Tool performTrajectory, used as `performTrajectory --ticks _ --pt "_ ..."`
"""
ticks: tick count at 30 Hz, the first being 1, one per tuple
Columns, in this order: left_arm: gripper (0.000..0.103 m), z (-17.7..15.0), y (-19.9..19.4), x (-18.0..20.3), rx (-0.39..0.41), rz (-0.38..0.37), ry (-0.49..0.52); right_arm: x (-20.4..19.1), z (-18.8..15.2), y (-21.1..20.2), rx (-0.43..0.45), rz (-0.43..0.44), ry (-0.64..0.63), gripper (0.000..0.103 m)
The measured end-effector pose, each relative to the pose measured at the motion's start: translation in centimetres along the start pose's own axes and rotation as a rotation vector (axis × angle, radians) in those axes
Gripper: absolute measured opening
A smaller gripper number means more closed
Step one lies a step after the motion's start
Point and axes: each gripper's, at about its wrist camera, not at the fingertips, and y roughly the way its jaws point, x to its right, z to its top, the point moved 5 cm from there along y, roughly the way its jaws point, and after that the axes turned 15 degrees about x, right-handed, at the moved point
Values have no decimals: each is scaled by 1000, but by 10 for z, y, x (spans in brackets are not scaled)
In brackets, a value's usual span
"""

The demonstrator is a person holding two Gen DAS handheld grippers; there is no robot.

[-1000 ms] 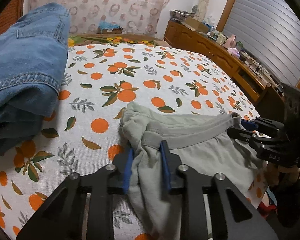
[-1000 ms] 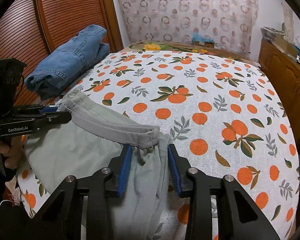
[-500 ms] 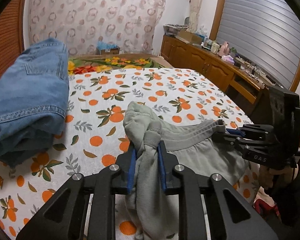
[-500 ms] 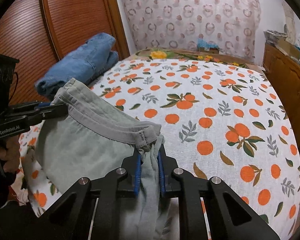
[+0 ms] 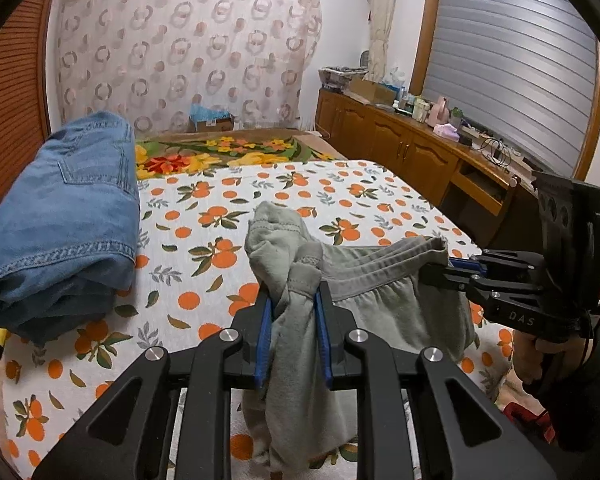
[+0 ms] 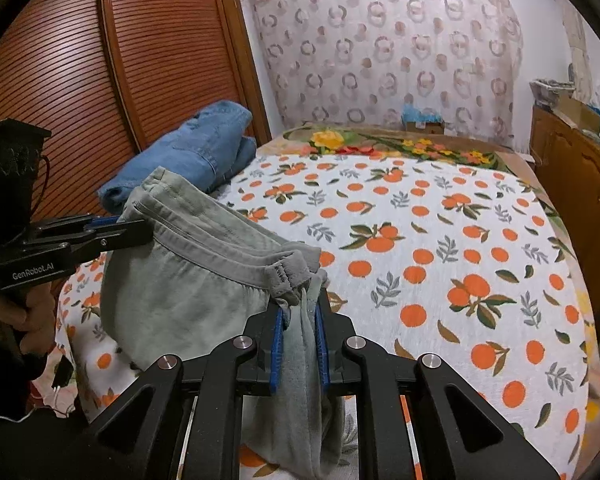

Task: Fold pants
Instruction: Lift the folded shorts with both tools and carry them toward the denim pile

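Grey-green pants [image 5: 384, 304] hang by their waistband above the near edge of the bed. My left gripper [image 5: 294, 304] is shut on one end of the waistband, with bunched cloth between its blue pads. My right gripper [image 6: 300, 320] is shut on the other end; the pants also show in the right wrist view [image 6: 188, 280]. The waistband stretches between the two grippers and sags slightly. The legs hang down out of sight below. The right gripper shows in the left wrist view [image 5: 452, 268], the left gripper in the right wrist view [image 6: 132, 228].
The bed carries a white sheet with an orange-fruit print [image 5: 228, 216]. Folded blue jeans [image 5: 64, 216] lie at its left side by a slatted wooden wardrobe [image 6: 60, 80]. A wooden sideboard with clutter [image 5: 420, 148] runs along the right. A flowered blanket [image 6: 400, 144] lies at the far end.
Both grippers closed on the waistband ends and lifted the pants off the bed, so the waistband now hangs raised and stretched between them.
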Motion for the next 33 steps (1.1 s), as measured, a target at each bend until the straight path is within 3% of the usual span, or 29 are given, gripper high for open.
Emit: performTrajectory --ticks 16,33 --pt "21 27 -15 9 73 -9 31 -11 24 -33 104 -10 -56 14" --pt "21 57 9 -4 89 11 32 2 59 -6 119 8 -83 14"
